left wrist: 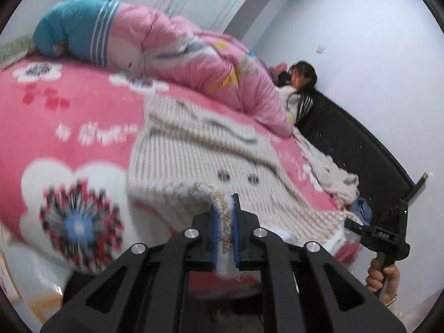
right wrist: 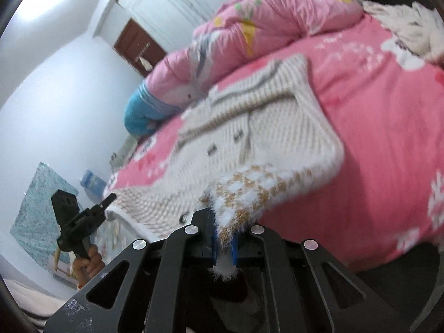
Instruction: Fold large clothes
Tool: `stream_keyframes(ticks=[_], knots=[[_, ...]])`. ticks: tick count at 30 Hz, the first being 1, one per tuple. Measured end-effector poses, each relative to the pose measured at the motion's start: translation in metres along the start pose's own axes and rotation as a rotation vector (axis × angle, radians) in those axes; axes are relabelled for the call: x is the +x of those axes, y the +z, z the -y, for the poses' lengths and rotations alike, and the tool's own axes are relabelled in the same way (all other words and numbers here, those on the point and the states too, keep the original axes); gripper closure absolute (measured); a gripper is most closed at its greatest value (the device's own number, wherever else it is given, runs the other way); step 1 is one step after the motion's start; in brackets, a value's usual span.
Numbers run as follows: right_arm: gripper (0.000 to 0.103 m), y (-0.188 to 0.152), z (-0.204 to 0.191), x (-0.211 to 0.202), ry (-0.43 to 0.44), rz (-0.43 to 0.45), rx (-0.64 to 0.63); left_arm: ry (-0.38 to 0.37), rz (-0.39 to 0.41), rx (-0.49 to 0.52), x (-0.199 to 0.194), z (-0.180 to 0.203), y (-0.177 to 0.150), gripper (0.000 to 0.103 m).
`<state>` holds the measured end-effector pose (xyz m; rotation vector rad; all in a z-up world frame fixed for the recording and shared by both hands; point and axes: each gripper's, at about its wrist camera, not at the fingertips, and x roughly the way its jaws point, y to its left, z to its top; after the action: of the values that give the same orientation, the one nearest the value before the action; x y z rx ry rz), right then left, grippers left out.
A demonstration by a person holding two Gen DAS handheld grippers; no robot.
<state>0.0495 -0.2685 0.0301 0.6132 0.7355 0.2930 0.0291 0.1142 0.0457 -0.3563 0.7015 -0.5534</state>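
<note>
A cream ribbed knit cardigan (left wrist: pixel 194 149) with dark buttons lies spread on a pink flowered bed cover (left wrist: pixel 69 116). My left gripper (left wrist: pixel 225 222) is shut on its fuzzy white-and-tan hem at the near edge of the bed. My right gripper (right wrist: pixel 225 238) is shut on the same hem at another corner of the cardigan (right wrist: pixel 249 127). Each gripper shows in the other's view: the right one (left wrist: pixel 380 236) at the lower right, the left one (right wrist: pixel 80 222) at the lower left. The views are blurred.
A rolled pink and blue quilt (left wrist: pixel 172 44) lies at the back of the bed. A person (left wrist: pixel 301 83) lies at the head end by a dark headboard (left wrist: pixel 360 149). A second pale garment (left wrist: pixel 333 177) is heaped near it. White walls and a brown door (right wrist: pixel 136 50) stand behind.
</note>
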Motion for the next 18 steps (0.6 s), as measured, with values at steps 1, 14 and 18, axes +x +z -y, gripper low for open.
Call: stream_keyframes(ticks=[1,14,18], knots=[[0.098,0.008,0.001,0.005,0.003,0.013,0.007,0.004,0.017,0.007,0.006,-0.002,0.010,0.095],[0.095,0.107,0.043,0.093,-0.069,0.047,0.076,0.118,0.016,-0.064,0.103,-0.067,0.079,0.094],[0.073,0.116,0.082,0.146,-0.112,-0.044,0.147,0.168,-0.087,-0.096,0.150,-0.093,0.076,0.088]])
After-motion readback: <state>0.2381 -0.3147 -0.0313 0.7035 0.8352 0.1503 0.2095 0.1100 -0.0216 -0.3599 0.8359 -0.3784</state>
